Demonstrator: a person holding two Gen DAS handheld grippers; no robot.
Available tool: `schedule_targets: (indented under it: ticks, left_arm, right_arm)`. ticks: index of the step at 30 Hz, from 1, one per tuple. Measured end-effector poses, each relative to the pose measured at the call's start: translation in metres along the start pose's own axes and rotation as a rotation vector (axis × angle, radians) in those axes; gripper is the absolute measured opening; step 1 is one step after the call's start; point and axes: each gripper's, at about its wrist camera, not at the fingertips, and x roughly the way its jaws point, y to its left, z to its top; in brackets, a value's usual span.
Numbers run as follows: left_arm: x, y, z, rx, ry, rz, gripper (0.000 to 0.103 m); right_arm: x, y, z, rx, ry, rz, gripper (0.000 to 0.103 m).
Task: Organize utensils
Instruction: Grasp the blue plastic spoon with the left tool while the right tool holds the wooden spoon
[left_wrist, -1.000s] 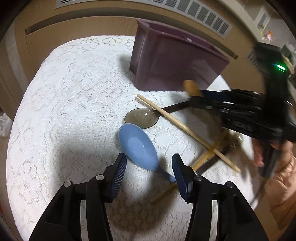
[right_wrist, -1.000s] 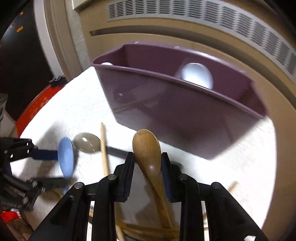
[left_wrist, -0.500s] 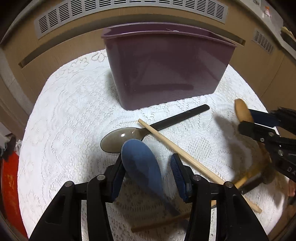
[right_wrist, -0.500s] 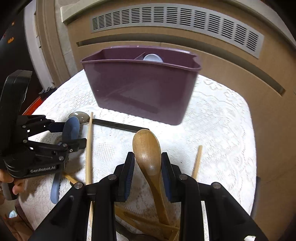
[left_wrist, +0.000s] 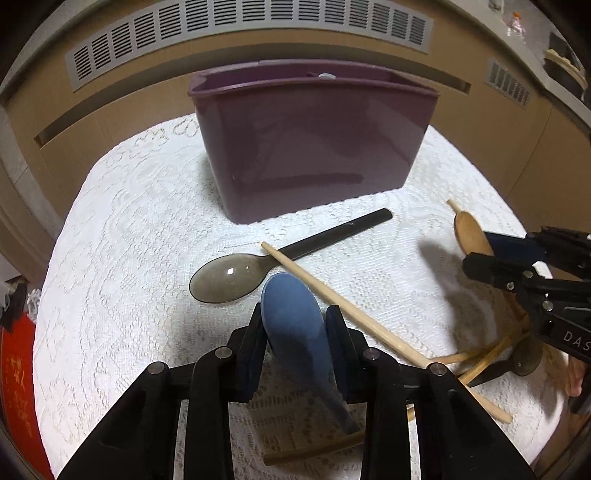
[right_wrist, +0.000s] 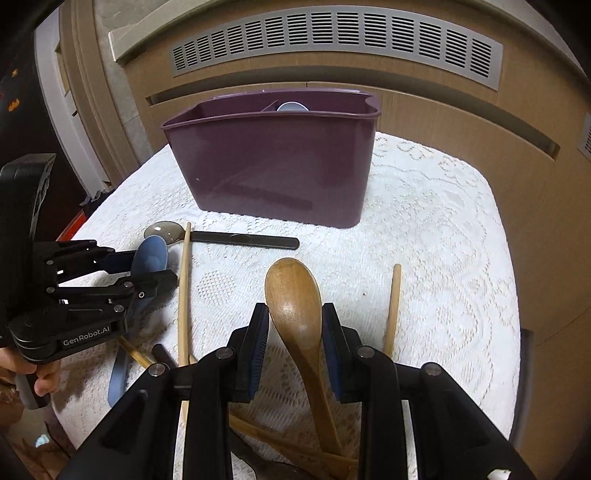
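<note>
Blue plastic spoon (left_wrist: 293, 325) being clamped between closing left gripper (left_wrist: 295, 343) jaws, bowl toward 12 o'clock | wooden spoon (right_wrist: 295, 306) gripped by right gripper (right_wrist: 293, 341) | purple plastic caddy (left_wrist: 314, 147) stands at 12 o'clock

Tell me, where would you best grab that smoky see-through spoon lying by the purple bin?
Probably the smoky spoon is best taken by its flat dark handle, from above, jaws across its width. That end lies bare on the lace cloth; a chopstick crosses its neck.

Blue spoon (left_wrist: 295, 325) and wooden spoon (right_wrist: 295, 302) before purple caddy (right_wrist: 273, 162).
</note>
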Motion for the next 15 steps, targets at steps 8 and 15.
schedule_targets:
  ticks: [8,15]
  left_arm:
    - [-0.019,0.0,-0.004,0.007,-0.067,-0.035,0.032]
    - [-0.042,0.0,-0.008,0.029,-0.142,-0.053,0.031]
  right_arm:
    - [-0.01,0.006,-0.003,0.0,-0.018,-0.036,0.027]
    - [-0.022,0.009,-0.004,0.014,-0.042,-0.048,0.027]
